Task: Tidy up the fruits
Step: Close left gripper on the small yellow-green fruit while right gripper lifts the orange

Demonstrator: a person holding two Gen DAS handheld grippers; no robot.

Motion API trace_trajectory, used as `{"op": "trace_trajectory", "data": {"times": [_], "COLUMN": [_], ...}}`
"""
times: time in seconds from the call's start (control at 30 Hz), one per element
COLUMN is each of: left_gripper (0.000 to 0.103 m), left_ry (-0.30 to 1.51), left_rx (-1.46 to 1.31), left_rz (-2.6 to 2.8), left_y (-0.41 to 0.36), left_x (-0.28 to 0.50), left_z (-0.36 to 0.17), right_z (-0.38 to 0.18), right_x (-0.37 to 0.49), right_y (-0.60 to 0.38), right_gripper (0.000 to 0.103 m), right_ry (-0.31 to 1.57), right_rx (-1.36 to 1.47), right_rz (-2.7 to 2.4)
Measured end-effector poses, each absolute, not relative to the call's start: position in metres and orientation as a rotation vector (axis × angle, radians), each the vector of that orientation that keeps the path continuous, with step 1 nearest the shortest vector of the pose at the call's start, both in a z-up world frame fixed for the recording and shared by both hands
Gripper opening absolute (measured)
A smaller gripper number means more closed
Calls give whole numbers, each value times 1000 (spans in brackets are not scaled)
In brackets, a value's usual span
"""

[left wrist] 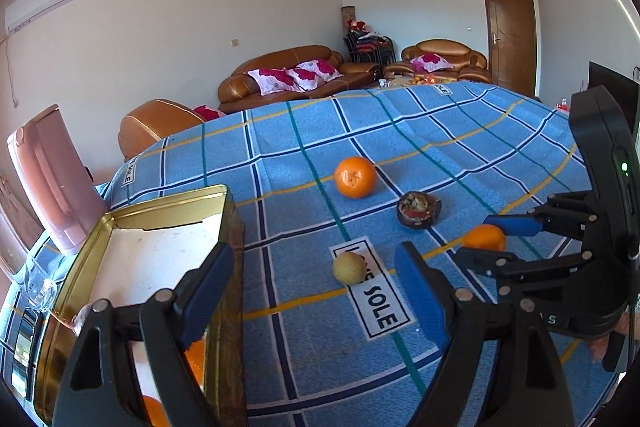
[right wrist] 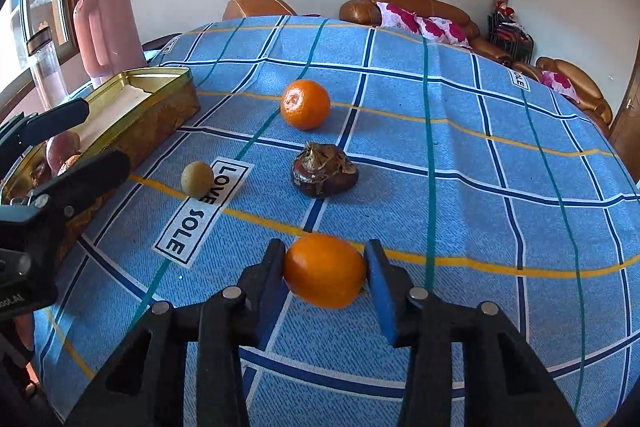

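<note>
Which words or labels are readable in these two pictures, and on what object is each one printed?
"LOVE SOLE": white label patch woven on the blue checked tablecloth, beside the small yellow-green fruit.
"SOLE": second patch at the cloth's far edge; its first word is out of view.
Third patch near the gold tin: too blurred to read.
White letters on the left gripper's body: cut off, unreadable.
No numbers.

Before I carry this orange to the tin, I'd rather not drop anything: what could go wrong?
The right gripper pinches the orange only at its sides, so it might roll out. The left gripper hangs open over the tin, near the drop path. The small yellow fruit could get knocked.
</note>
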State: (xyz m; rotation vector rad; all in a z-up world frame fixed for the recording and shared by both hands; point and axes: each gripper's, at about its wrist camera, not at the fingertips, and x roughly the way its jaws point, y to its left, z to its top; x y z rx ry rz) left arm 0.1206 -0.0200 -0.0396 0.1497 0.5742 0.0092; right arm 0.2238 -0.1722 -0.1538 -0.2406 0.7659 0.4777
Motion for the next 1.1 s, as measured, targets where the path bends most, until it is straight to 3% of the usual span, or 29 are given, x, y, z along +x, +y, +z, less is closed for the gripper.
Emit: {"op": "trace_trajectory", "data": {"times": [0.1, 0.23, 0.3, 0.77, 0.83, 1.07, 1.1], "left_gripper": [82, 61, 56, 55, 46, 34, 27], "left_ry": [605, 674, 708, 823, 847, 890, 888], "left_rx": [145, 117, 90, 81, 59, 28, 29], "left_rz": [-1, -26, -52, -61, -68, -78, -82], "left_y": [-21, -22, -22, -30, -28, -26, -26], "left_x": [130, 147, 155, 182, 187, 197, 196], "left_z": [-45, -53, -56, -79, -82, -88, -88], "right_z": [-148, -137, -134, -142, -142, -144, -145], "right_x": [224, 232, 235, 237, 237, 239, 240], "right_y": [-173, -176, -174, -174, -173, -173, -174], "right_gripper": [43, 43, 43, 43, 43, 43, 43], "right_ry": [745, 730, 725, 712, 711, 727, 733], "right_rx": [-229, -209, -206, -200, -206, -194, -183], "right_rz": [460, 423, 411, 393, 396, 428, 433]}}
